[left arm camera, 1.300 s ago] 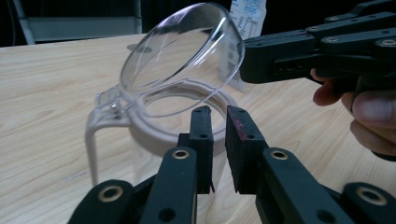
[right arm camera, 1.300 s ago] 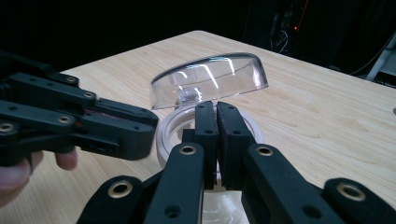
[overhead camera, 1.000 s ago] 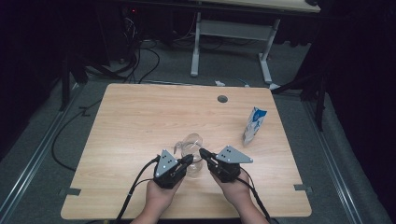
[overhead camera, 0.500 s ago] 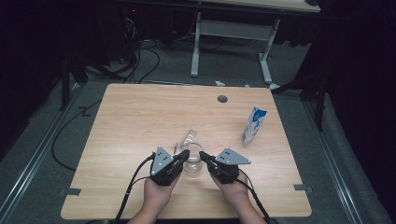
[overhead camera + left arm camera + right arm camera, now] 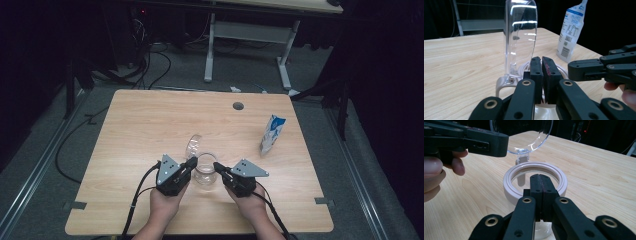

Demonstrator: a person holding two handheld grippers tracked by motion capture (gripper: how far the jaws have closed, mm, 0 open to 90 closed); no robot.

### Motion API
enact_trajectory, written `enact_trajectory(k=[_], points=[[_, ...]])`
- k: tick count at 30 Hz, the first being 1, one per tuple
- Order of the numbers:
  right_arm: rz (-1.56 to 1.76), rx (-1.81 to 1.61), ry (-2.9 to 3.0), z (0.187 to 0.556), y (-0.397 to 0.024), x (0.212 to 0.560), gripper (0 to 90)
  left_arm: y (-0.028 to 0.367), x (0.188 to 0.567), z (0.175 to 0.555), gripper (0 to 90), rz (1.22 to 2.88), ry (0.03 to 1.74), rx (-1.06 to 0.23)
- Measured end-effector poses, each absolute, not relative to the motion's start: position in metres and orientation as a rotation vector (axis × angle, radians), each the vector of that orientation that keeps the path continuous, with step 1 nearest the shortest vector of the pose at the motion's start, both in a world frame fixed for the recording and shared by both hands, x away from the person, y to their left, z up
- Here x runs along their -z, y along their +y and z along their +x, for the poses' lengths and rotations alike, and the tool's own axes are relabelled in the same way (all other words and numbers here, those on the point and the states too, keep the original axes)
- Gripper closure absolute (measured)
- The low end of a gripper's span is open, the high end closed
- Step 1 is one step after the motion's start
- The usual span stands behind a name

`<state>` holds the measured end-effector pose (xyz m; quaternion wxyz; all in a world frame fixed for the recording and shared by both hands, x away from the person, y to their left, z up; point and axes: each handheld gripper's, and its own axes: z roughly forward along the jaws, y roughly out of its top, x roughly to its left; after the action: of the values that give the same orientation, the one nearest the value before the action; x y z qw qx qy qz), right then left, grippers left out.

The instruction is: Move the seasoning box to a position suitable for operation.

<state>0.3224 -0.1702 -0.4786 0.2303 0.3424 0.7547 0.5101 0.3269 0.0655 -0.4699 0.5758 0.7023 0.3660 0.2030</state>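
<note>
Since the earlier frame the clear jar (image 5: 205,172) has come closer to the person, near the table's front edge, its hinged lid (image 5: 193,145) standing open. The left gripper (image 5: 192,162) and right gripper (image 5: 217,165), both pressed together and pinching nothing, flank its white rim, probably to steady it. A white pouch (image 5: 271,134) stands far right.

Both grippers and the jar (image 5: 205,172) shifted toward the person.

Clear glossy jar (image 5: 205,174); matt wood-grain table (image 5: 150,125); matt black claws
</note>
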Motion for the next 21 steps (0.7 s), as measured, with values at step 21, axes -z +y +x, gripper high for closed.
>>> enact_trajectory(k=[21], points=[[0.934,-1.358,2.046,0.312,-0.183,0.471,84.1,0.097,0.476,0.31,72.8,1.777,0.817,-0.533]])
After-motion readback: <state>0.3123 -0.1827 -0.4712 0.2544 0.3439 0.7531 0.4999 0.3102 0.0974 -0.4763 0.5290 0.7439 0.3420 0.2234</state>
